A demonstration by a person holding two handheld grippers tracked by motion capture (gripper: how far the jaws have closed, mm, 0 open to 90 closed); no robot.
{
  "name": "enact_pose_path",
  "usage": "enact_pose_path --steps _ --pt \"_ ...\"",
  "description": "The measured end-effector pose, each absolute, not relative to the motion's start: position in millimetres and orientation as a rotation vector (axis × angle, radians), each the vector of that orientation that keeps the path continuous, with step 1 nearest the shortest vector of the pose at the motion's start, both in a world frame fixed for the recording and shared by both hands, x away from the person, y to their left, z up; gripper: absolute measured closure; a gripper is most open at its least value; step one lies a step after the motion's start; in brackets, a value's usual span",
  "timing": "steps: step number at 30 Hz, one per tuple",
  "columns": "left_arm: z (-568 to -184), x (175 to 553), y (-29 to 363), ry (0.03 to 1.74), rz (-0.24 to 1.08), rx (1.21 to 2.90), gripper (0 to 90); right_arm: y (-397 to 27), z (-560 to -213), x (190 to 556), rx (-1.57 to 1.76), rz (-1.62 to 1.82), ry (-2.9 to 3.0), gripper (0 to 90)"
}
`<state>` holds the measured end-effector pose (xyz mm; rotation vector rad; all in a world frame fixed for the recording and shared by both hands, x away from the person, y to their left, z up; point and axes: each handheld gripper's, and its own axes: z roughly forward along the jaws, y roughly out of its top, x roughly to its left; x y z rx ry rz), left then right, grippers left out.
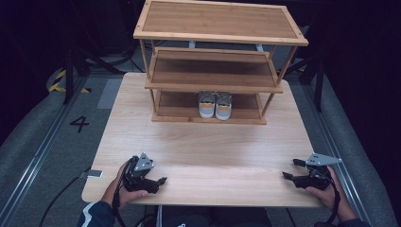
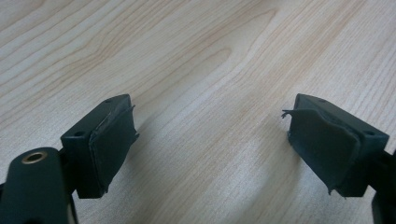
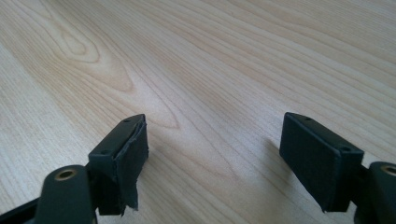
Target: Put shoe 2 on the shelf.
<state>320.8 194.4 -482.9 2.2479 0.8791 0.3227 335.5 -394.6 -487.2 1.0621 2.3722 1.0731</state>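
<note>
A three-tier bamboo shelf rack (image 1: 215,66) stands at the far side of the light wood table (image 1: 203,146). A pair of grey and white shoes (image 1: 215,105) with yellow heels sits on its lowest shelf, heels toward me. My left gripper (image 1: 161,180) rests near the table's front left edge, held by a hand, jaws pointing right. My right gripper (image 1: 289,169) rests near the front right edge, jaws pointing left. In the left gripper view the left gripper (image 2: 210,140) stands open over bare wood. In the right gripper view the right gripper (image 3: 212,161) is open too, nothing between its pads.
The rack's top (image 1: 217,21) and middle shelves (image 1: 213,71) are bare. A grey floor with a painted number 4 (image 1: 79,124) and metal rails (image 1: 42,146) flanks the table. Dark stands (image 1: 71,61) sit at the back left and right.
</note>
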Motion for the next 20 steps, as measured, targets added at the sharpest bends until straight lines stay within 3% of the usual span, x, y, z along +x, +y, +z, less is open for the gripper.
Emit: enact_pose_path --steps 20 --pt "-482.8 321.2 193.9 0.898 0.337 2.243 14.9 -396.1 -487.3 335.3 1.072 1.076 2.367 24.8"
